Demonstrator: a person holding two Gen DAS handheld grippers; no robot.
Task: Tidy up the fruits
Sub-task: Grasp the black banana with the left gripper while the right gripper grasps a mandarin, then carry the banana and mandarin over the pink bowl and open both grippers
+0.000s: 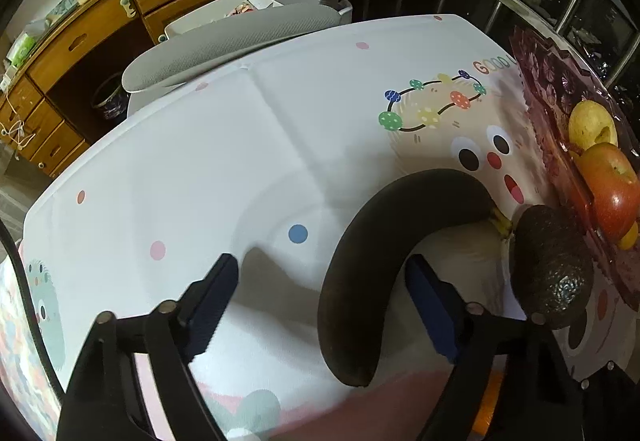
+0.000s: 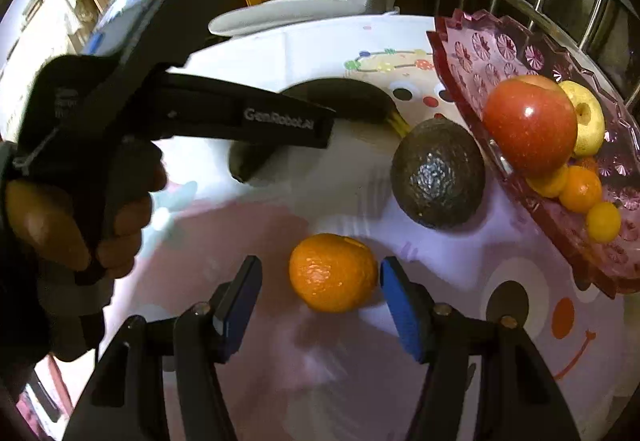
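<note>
Covering the table, a cartoon-printed cloth (image 1: 256, 145) (grey chair (image 1: 224, 41) behind).

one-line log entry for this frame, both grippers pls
left gripper: open, straddling banana | right gripper: open, around orange | avocado: on table | apple: in pink tray

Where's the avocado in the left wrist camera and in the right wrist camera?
Left wrist view: the avocado lies at the right edge, just past the right finger, beside the dark banana.
Right wrist view: the avocado sits right of center, beyond the orange that lies between the fingers.
Shared landmark: the pink glass tray holding the red apple, immediately right of the avocado in both views.
</note>
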